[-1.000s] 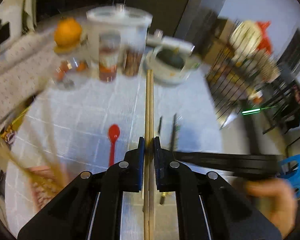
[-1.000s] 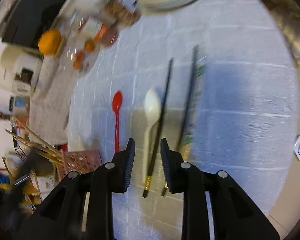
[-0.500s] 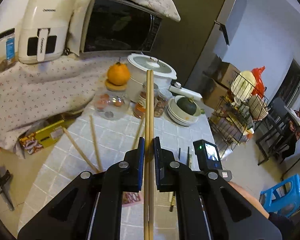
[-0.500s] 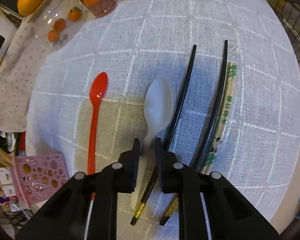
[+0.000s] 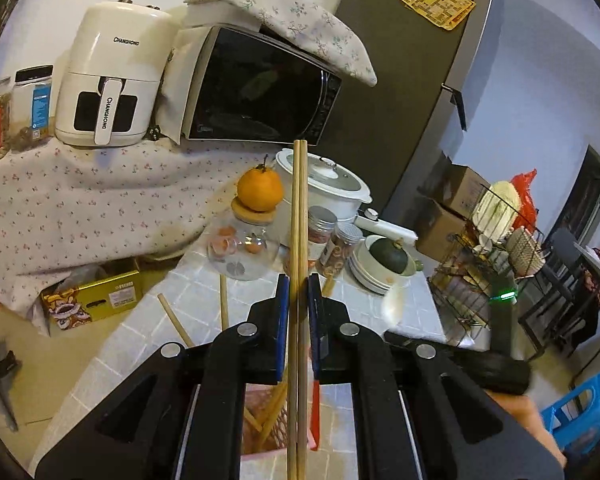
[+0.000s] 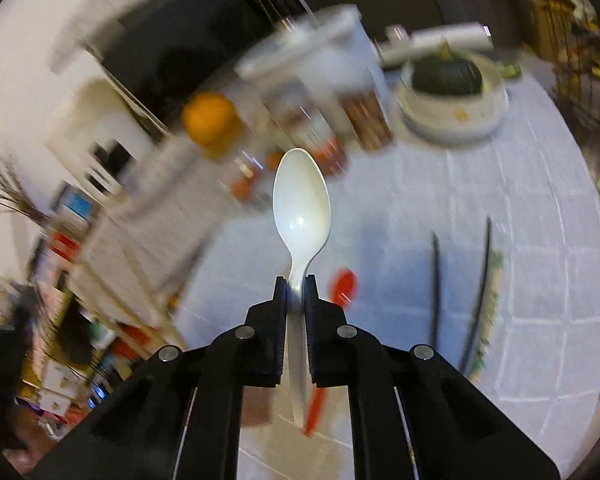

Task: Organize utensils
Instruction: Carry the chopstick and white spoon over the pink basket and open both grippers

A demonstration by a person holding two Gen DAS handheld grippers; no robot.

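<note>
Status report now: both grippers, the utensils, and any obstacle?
Left gripper shut on wooden chopsticks. Right gripper shut on white spoon, clear of table. Red spoon, black chopsticks on table. No obstacle seen.

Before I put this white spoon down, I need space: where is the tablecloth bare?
Bare tablecloth lies right of the black chopsticks, toward the table edge. Another patch lies between the bowl stack and those chopsticks. The far-left side, by the jars and orange, is crowded.
</note>
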